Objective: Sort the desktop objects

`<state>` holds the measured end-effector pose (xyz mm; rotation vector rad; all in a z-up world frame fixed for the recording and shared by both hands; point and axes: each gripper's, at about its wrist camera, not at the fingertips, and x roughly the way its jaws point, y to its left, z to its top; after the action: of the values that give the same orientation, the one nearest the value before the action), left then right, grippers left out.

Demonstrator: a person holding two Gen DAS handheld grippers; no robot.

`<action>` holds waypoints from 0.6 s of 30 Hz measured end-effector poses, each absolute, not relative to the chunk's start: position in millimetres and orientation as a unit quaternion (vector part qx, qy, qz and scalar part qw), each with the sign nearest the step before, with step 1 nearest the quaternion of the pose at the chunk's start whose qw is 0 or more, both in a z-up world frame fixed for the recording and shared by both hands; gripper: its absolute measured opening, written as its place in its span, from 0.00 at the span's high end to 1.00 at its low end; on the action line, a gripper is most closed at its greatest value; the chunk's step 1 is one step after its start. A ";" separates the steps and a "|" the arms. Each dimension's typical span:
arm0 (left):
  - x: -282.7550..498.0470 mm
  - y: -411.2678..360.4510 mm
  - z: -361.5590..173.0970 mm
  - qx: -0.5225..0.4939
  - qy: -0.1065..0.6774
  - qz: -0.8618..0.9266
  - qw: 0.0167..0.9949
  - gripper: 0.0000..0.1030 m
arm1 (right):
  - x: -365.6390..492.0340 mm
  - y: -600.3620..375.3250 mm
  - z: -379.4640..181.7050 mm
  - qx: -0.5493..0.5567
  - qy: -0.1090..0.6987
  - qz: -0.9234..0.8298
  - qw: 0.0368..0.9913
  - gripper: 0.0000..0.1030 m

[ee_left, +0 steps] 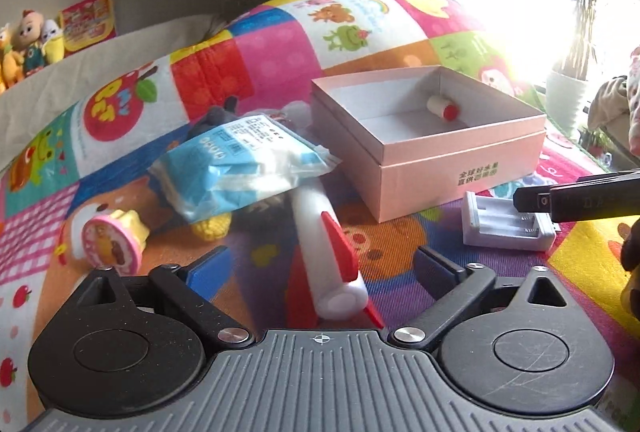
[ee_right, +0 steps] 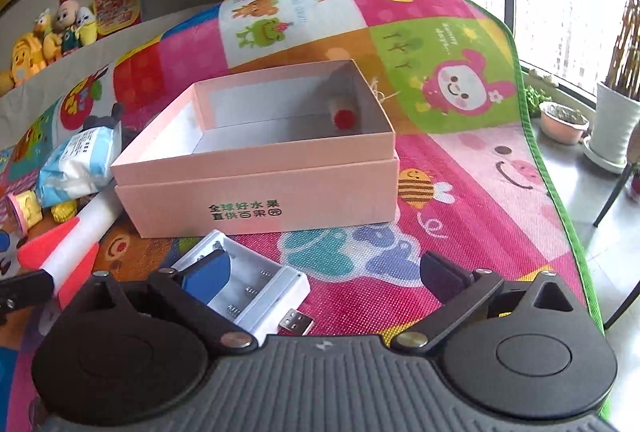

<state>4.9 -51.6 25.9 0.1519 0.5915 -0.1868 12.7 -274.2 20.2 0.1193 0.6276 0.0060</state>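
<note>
An open pink box [ee_left: 460, 167] [ee_right: 256, 187] stands on the colourful mat and holds a small white cylinder with a red end [ee_left: 442, 106] [ee_right: 343, 111]. My left gripper [ee_left: 324, 268] is open, its jaws either side of the tail of a white toy rocket with red fins [ee_left: 320, 228] [ee_right: 76, 232]. My right gripper [ee_right: 324, 268] is open low over the mat, with a white battery charger [ee_right: 248, 284] [ee_left: 506, 224] by its left finger. A blue-white packet [ee_left: 240, 167] [ee_right: 76, 163] and a pink-yellow stamp toy [ee_left: 110, 238] [ee_right: 22, 209] lie to the left.
A yellow corn toy [ee_left: 212, 226] and a dark plush lie under the packet. Plush dolls [ee_left: 28, 43] sit on a ledge at the back left. The mat's green edge [ee_right: 560, 167] drops off to the right, with potted plants [ee_right: 612, 119] beyond it.
</note>
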 end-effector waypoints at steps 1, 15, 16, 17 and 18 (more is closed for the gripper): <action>10.6 -53.3 23.8 0.071 0.298 -0.090 0.948 0.21 | 13.0 -277.1 19.6 0.068 0.309 0.003 0.949 0.02; -23.7 0.8 19.7 0.044 0.329 -0.047 0.942 0.46 | 18.1 -285.8 14.9 0.103 0.323 0.018 0.941 0.00; -28.4 5.2 21.6 0.044 0.329 -0.050 0.942 0.39 | 18.5 -285.1 14.7 0.101 0.325 0.019 0.940 0.00; -32.8 10.1 24.5 0.042 0.324 -0.049 0.944 0.27 | 18.9 -284.6 14.5 0.099 0.326 0.018 0.940 0.00; -36.1 15.3 27.9 0.040 0.315 -0.042 0.947 0.22 | 19.5 -284.0 14.4 0.098 0.328 0.017 0.939 0.00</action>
<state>-36.1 15.3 27.9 0.0822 0.6420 -0.0865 19.5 -284.0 14.4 0.1996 0.6694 0.0356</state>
